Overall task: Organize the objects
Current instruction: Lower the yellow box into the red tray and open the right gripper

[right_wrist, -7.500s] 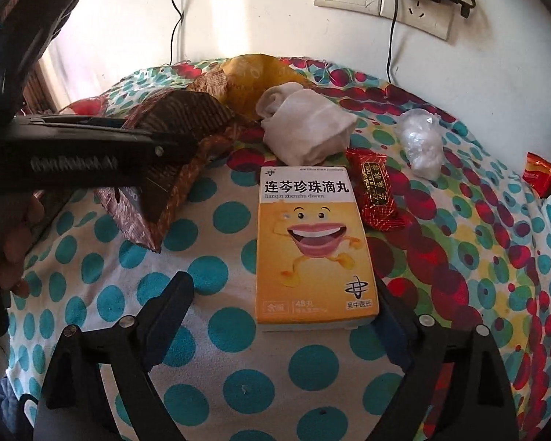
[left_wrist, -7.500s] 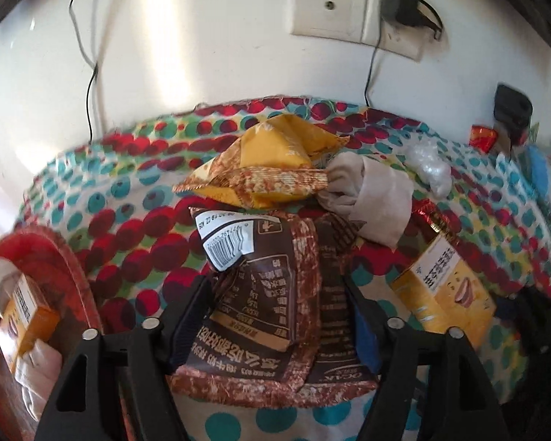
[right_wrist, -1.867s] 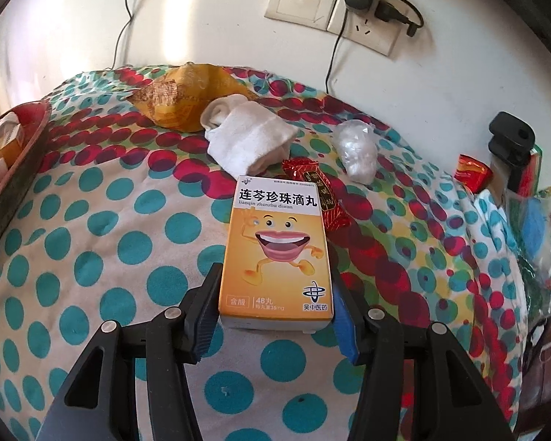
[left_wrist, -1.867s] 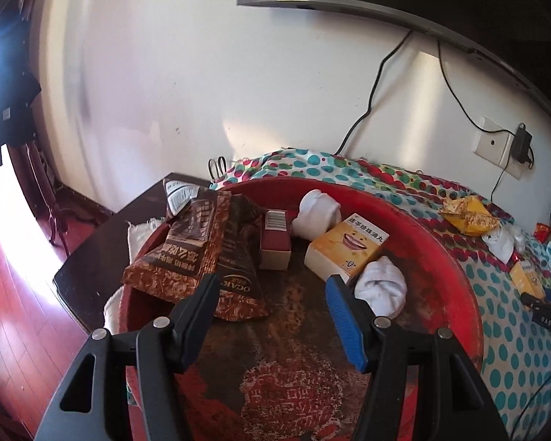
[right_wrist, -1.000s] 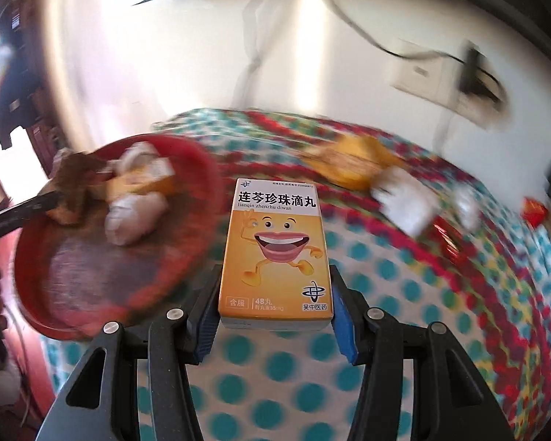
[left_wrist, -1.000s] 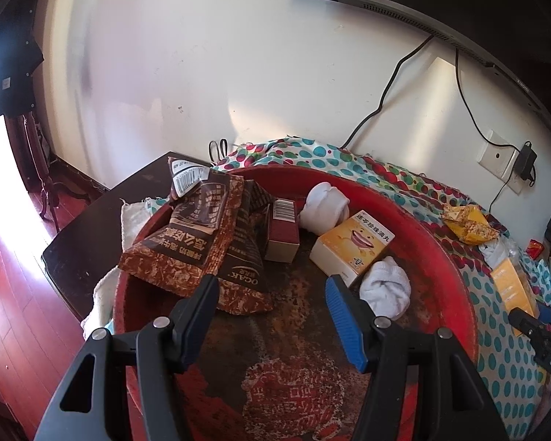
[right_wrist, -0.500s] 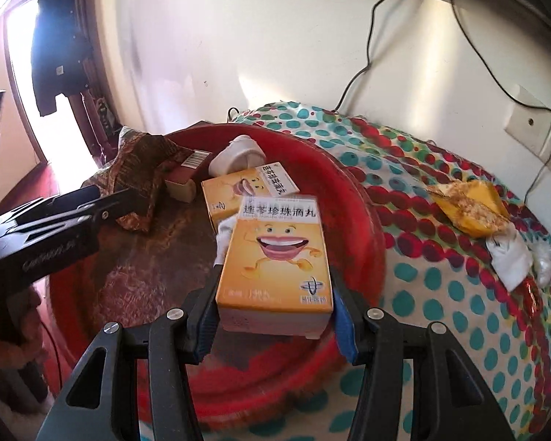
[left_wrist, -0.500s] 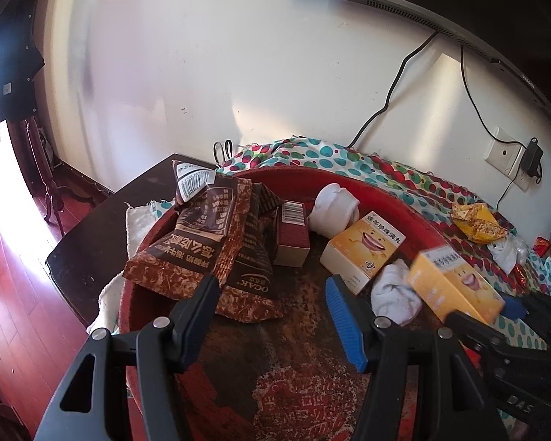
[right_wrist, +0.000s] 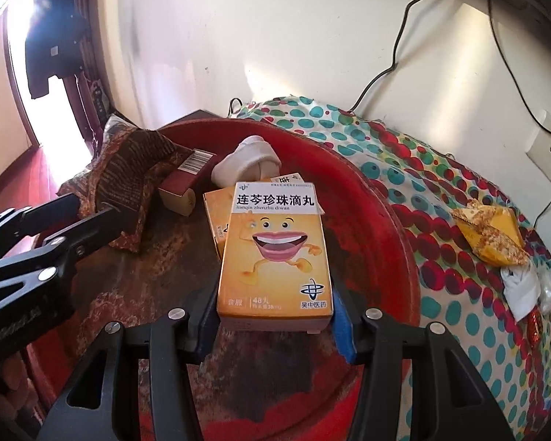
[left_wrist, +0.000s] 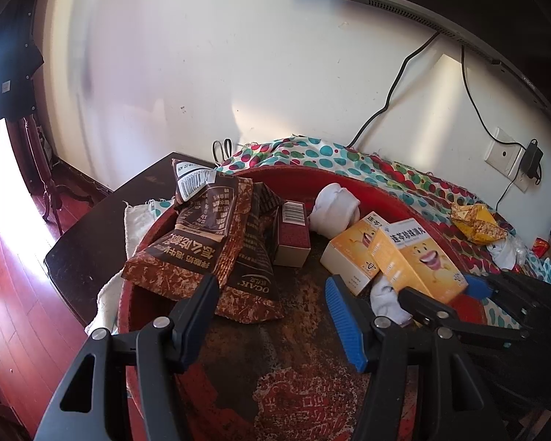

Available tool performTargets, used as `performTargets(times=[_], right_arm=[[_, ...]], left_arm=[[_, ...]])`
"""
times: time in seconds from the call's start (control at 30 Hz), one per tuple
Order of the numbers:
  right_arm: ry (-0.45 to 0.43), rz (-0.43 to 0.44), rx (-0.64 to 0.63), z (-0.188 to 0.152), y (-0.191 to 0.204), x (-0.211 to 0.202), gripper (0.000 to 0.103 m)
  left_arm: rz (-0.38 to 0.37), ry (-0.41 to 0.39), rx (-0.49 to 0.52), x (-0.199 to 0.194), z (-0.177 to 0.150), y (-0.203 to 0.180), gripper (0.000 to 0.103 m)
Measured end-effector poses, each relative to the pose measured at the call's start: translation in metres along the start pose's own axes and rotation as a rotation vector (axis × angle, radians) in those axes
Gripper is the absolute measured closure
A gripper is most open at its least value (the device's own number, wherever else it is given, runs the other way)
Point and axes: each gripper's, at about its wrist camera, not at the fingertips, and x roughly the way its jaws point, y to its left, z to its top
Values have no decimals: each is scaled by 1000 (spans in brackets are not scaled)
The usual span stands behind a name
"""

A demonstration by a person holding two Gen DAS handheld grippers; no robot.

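Note:
My right gripper (right_wrist: 273, 316) is shut on an orange medicine box (right_wrist: 275, 250) with a smiling cartoon face. It holds the box above the right side of the red basin (right_wrist: 385, 220), over a matching orange box (left_wrist: 352, 253). In the left wrist view the held box (left_wrist: 418, 257) and the right gripper (left_wrist: 448, 294) come in from the right. My left gripper (left_wrist: 270, 294) hangs open over the basin (left_wrist: 385, 191) with nothing between its fingers. Brown snack packets (left_wrist: 202, 235), a maroon carton (left_wrist: 292, 231) and rolled white socks (left_wrist: 334, 209) lie inside.
The basin sits at the left end of a polka-dot tablecloth (right_wrist: 440, 191). On the cloth to the right lie a yellow packet (right_wrist: 492, 235), a white sock (right_wrist: 518, 286) and a red sweet (right_wrist: 532, 327). Cables and a wall socket (left_wrist: 505, 154) are behind. A dark side table (left_wrist: 92, 228) stands left.
The right gripper has carried the orange box leftwards from above the dotted cloth to over the red basin, then a little further in and down. The left gripper has stayed still.

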Motion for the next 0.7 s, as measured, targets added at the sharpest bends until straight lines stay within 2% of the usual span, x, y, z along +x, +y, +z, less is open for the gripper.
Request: performTargets(times=[0.57,0.7], right_arm=[[2,-8,-20,3,7,2,54],[-13,-6,-21,2,6,-3,43]], left_arm=[[0,9,10,2,0,-1,41],[-1,12,15,3,0,-2,41]])
